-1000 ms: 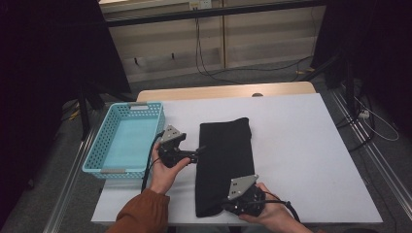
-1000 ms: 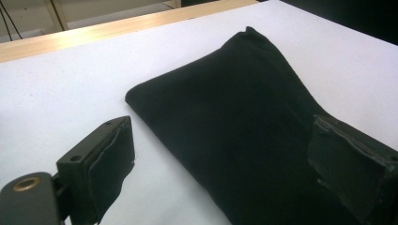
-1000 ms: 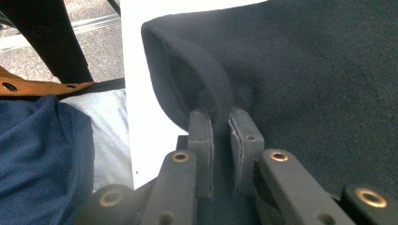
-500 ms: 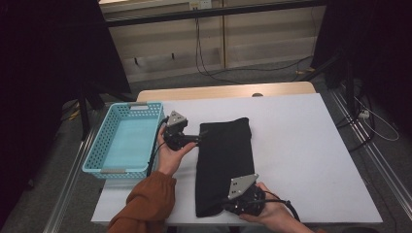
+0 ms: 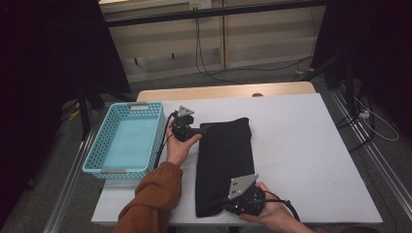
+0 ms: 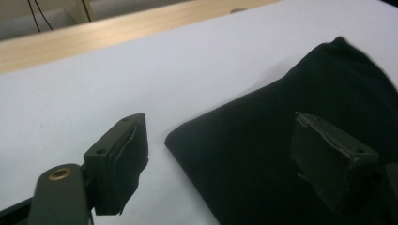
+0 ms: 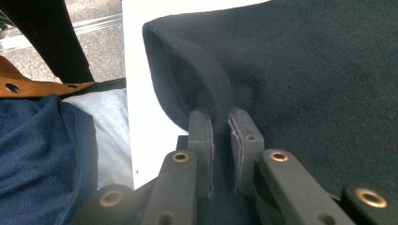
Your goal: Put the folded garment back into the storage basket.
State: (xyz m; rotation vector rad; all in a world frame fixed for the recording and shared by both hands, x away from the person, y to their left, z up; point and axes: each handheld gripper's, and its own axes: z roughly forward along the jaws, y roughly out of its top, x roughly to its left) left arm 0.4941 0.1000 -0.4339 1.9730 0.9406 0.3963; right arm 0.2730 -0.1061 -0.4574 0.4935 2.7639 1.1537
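The right hand-held gripper (image 7: pixel 219 140) covers the black cloth's (image 5: pixel 223 160) near corner.

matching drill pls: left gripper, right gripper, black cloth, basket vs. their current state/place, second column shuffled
Things:
1. left gripper
2. right gripper
3. black cloth
4. blue basket

States or places:
A. lies flat lengthwise on the white table
B. fingers shut on the cloth's near edge
C. stands at the table's left edge
D. fingers wide apart at the cloth's far left corner

Pairs: 1-D, 2-B, 3-A, 4-C
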